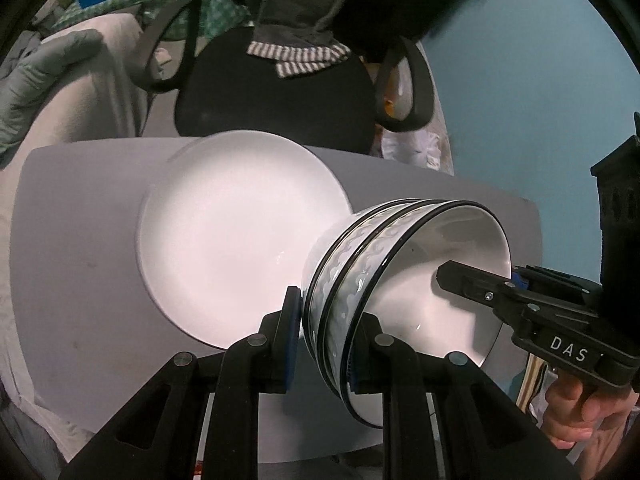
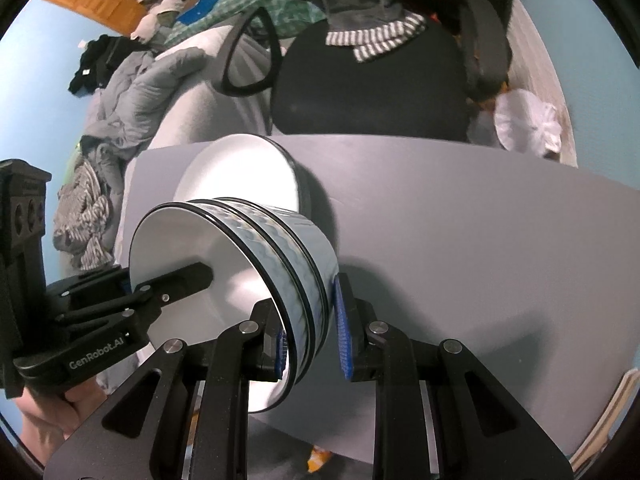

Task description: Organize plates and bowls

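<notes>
A stack of nested bowls (image 1: 360, 280) with blue wave bands and black rims is held tilted on its side above the grey table (image 1: 80, 240). My left gripper (image 1: 324, 344) is shut on the stack's rim, one finger inside, one outside. My right gripper (image 2: 308, 332) is shut on the same stack (image 2: 280, 264) from the other side; it shows in the left wrist view as a black finger (image 1: 472, 280) inside the top bowl. A white plate (image 1: 236, 236) lies on the table behind the bowls, also in the right wrist view (image 2: 240, 176).
A black office chair (image 1: 280, 92) with clothes draped over it stands at the table's far edge. A bed with grey bedding (image 2: 132, 92) lies to the left. White bags (image 2: 528, 120) sit at the far right. The table's right half (image 2: 480, 240) is bare grey surface.
</notes>
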A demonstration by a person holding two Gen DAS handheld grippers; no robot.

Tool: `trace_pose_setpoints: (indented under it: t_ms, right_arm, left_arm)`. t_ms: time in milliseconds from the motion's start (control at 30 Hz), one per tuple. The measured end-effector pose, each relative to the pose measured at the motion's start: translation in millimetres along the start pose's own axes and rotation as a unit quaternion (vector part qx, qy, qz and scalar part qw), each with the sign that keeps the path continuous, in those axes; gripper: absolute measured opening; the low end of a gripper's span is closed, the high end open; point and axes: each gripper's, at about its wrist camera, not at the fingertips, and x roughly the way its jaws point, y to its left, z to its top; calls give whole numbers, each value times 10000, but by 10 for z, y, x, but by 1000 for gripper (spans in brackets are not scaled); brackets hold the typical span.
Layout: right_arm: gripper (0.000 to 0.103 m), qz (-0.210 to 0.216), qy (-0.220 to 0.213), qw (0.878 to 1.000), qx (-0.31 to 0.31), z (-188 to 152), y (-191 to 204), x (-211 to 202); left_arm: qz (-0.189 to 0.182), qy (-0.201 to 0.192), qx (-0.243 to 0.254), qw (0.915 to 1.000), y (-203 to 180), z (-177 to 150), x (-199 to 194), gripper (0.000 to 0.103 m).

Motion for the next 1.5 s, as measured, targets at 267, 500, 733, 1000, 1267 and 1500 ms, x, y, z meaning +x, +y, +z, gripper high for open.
trace_pose_setpoints:
  t_ms: [267, 500, 733, 1000, 1267, 1500]
  right_arm:
    - [21, 67, 130, 9997, -208, 251, 342, 300]
    - [21, 26, 333, 9993, -158, 426, 515, 642]
    - [21, -114, 368, 9991, -172, 542, 589, 720]
    - [20, -318, 426, 9985, -111, 575, 622, 778]
    - [44, -777, 57, 9966, -280, 561, 780, 683]
    - [66, -1285, -484, 9896, -419, 540, 864, 332]
  left_arm:
    - [113, 20, -305, 9995, 467, 119, 25, 18]
    - [259, 160, -506, 9983, 736, 205, 184, 18]
    - [209, 174, -538, 9982, 820, 291, 239, 18]
    - [350, 111, -318, 9988, 773, 328, 272, 18]
    - [989, -279, -414, 9938, 797, 240, 54, 49]
    - [1122, -800, -743, 9877, 829, 54, -420, 69]
